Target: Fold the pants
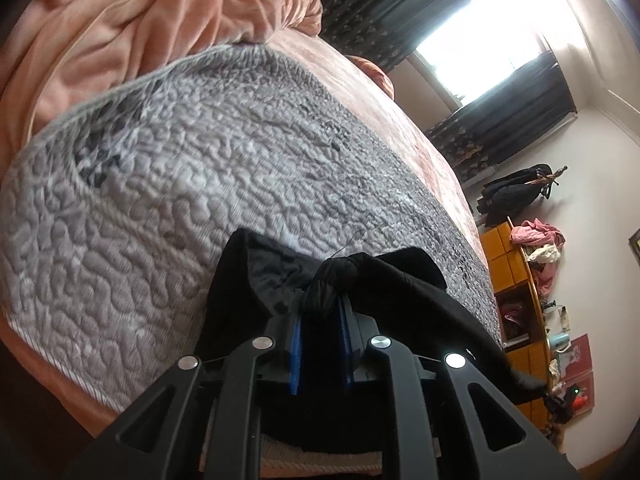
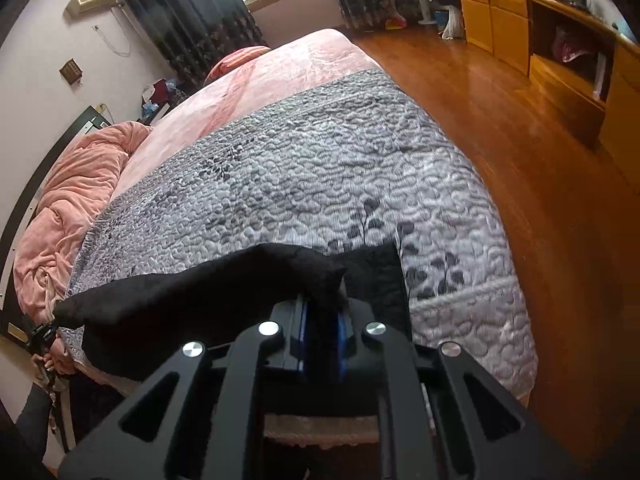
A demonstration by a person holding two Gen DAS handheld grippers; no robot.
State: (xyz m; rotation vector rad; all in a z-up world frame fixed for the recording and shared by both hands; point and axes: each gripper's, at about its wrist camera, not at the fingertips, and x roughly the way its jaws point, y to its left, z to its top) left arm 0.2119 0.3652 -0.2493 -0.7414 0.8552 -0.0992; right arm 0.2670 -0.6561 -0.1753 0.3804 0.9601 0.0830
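Two grippers each pinch black pants [image 2: 208,296] over the near edge of a grey quilted bedspread [image 2: 304,184]. Left gripper [image 1: 322,312] has a bunched knot of the fabric clamped between its nearly closed blue pads. Right gripper [image 2: 322,312] clamps another fold, cloth stretched between the two. No readable writing shows.

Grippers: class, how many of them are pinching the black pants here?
2. The left gripper pinches a bunched bit of the black pants over the grey quilt; the right gripper pinches another edge above the bed's corner. Fingertips are hidden by cloth.
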